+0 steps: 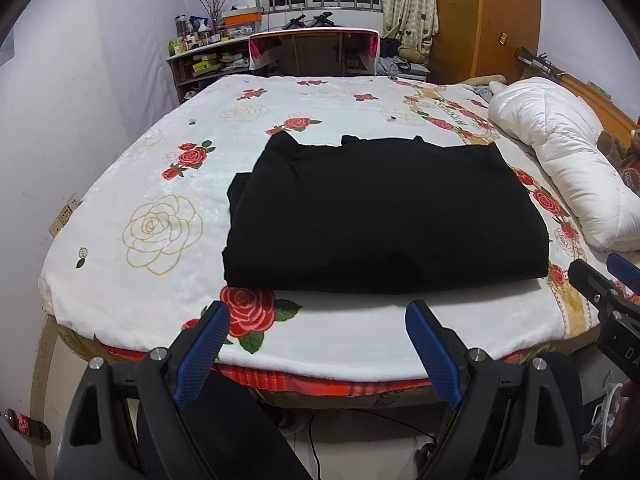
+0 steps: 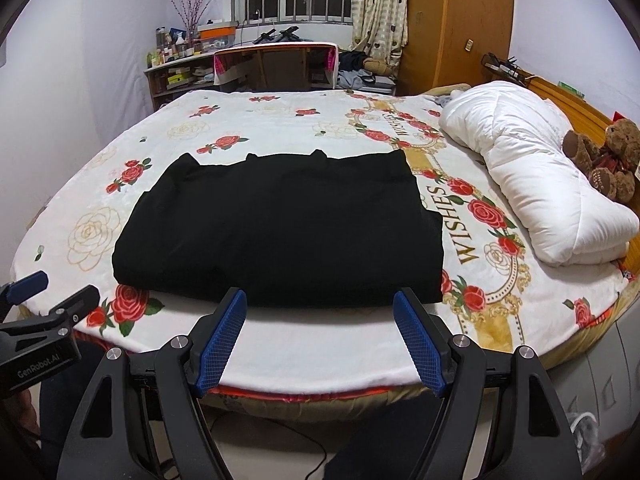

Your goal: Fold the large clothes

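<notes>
L gripper (image 1: 318,314) fingers spread, nothing btwn them; R gripper (image 2: 320,302) same, spread & empty; both hang over the near edge of the bed (image 2: 320,356), apart from the cloth. Just beyond the fingertips lies the black garment (image 2: 280,228), flat on the bed, folded into a thick rectangle w/ tidy edges; long axis runs side to side across the fingers; small tabs on far edge, so prob. collar end points away. Judged mostly done; maybe one more fold left.
</notes>
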Available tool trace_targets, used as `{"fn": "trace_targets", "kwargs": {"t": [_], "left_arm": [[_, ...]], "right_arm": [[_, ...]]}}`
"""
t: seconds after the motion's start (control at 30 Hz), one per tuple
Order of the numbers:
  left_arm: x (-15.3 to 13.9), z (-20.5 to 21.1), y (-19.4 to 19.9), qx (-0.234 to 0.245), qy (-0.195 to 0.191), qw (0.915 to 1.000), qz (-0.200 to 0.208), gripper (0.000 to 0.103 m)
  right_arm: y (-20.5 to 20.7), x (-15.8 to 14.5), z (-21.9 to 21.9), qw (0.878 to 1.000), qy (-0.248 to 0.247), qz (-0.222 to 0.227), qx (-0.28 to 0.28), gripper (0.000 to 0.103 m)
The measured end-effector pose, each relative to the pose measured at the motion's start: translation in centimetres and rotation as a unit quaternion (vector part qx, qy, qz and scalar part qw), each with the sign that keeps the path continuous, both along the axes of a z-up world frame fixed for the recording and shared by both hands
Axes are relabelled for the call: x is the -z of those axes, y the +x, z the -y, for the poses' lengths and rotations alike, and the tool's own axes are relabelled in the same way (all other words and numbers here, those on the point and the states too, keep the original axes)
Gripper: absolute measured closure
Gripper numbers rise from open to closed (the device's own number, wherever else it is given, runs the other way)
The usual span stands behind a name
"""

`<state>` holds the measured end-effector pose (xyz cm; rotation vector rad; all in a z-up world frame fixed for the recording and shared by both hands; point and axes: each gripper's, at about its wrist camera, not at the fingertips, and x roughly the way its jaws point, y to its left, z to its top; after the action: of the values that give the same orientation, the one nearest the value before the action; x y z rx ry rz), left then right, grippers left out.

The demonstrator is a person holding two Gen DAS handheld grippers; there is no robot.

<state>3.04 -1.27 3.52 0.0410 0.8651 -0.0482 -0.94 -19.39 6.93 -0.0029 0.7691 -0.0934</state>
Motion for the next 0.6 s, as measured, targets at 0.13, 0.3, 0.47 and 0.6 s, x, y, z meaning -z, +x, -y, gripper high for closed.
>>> {"fn": "trace_targets", "kwargs": {"t": [0.13,0.3,0.47,0.6], "left_arm": [[0.02,0.26,-0.16,0.002,0.003,1.0000,-0.001,0.012],[0.08,-0.05,-0.04,-0.003,-0.004,1.0000,-0.005,0.012],[0.29,-0.21,-0.03,-0.005,-0.011,0.9999,-0.010,0.012],[0.31,-0.21,-0.09,-0.009,-0.008,0.9999,-0.010,0.013]], "right_arm": [[-0.04,0.21,-0.11,1.000,0.001,-0.003,-0.001,0.027],[-0.06,0.28,-0.35,1.000,0.002,-0.006,0.000,0.027],[-0.05,0.30,-0.36,1.000,0.003,-0.007,-0.001,0.027],[-0.09,0.46,-0.46,1.000,0.005,-0.008,-0.003,0.027]]}}
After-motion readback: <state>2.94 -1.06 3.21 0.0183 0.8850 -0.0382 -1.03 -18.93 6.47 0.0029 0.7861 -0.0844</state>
